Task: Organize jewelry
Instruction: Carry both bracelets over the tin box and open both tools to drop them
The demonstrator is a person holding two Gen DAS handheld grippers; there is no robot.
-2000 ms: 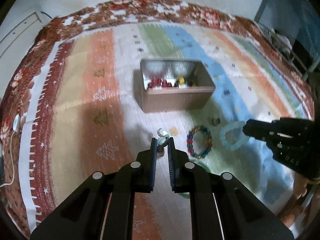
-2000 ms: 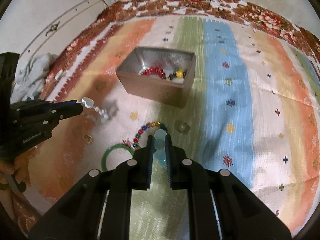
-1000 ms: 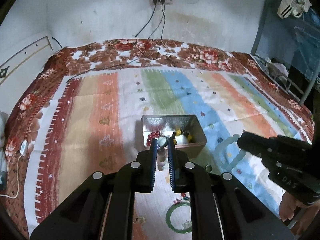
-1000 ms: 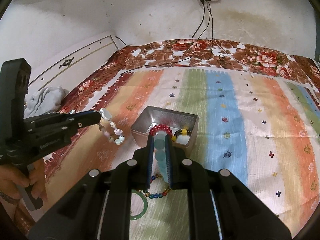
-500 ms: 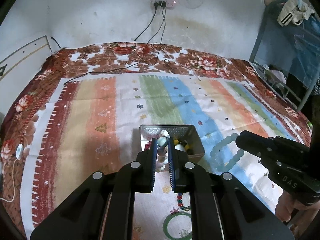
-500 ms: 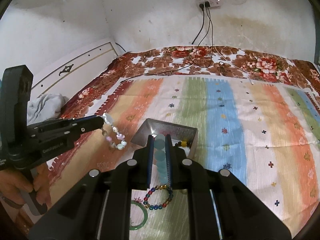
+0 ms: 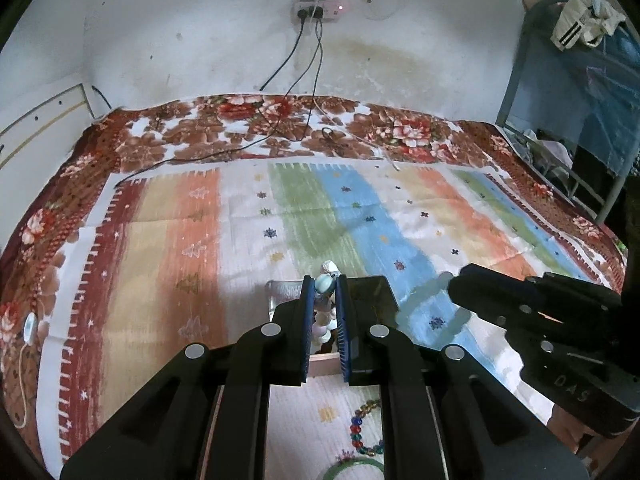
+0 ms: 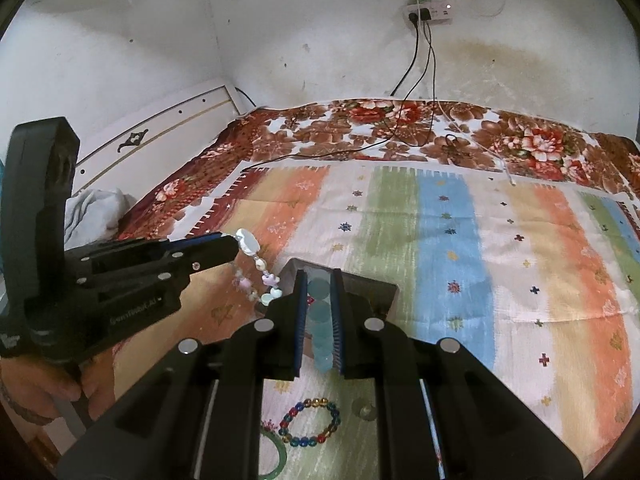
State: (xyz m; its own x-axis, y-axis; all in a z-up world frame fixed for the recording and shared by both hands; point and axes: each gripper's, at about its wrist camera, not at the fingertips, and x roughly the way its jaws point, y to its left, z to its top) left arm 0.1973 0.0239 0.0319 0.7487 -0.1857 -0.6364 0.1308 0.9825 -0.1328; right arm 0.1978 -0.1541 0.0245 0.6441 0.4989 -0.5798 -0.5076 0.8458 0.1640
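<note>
My left gripper (image 7: 325,282) is shut on a pastel charm bracelet (image 7: 324,280), which hangs from its tip in the right wrist view (image 8: 260,268). My right gripper (image 8: 320,280) is shut on a pale teal bead bracelet (image 8: 322,320), also seen hanging from its tip in the left wrist view (image 7: 424,300). Both are held in the air just above the open metal box (image 8: 364,284), which is largely hidden behind the fingers (image 7: 280,292). A multicoloured bead bracelet (image 8: 310,420) and a green bangle (image 8: 280,456) lie on the striped cloth below.
A small ring (image 8: 365,410) lies near the multicoloured bracelet. The striped cloth (image 8: 460,248) lies on a floral bedspread (image 8: 400,128). Cables run from a wall socket (image 8: 426,12) onto the bed. A metal bed frame (image 7: 560,120) stands to the right.
Both grippers lifted their bracelets off the cloth and rose, moving forward over the box. The box now sits under and behind the fingertips instead of ahead of them.
</note>
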